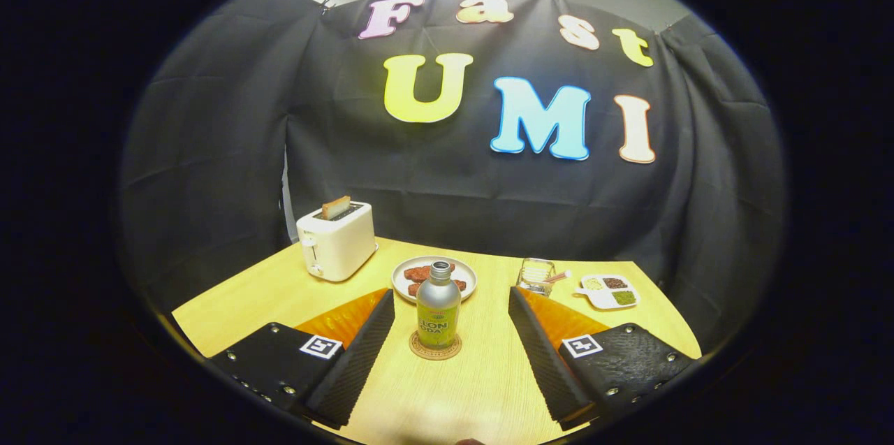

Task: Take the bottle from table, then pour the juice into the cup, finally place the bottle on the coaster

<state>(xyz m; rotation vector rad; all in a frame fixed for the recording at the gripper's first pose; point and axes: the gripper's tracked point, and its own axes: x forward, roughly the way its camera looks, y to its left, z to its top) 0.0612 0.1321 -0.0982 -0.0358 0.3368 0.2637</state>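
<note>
Spread wide apart, the gripper [451, 305] is seen in the lower part of the frame with nothing clamped; one finger [360, 354] is placed at lower left and the other at lower right, both clear of every object. Between the two fingers, near their tips and touching neither, a metal bottle [438, 310] with a silver cap and a yellow-green label is stood upright on a round cork coaster [435, 347], just below the centre of the frame. The coaster is laid on a light wooden table [482, 375] that is spread across the lower half of the picture.

Beyond the bottle, a pale plate [434, 277] carrying reddish-brown pieces of food is set, partly hidden by the bottle's neck. To the right of the plate, a clear glass cup [535, 275] is stood near the far edge of the table, and a small divided dish [607, 290] holding green and dark portions is placed further right. At centre left, a cream toaster [336, 241] is positioned, with a slice of toast [336, 207] raised out of its slot.
</note>
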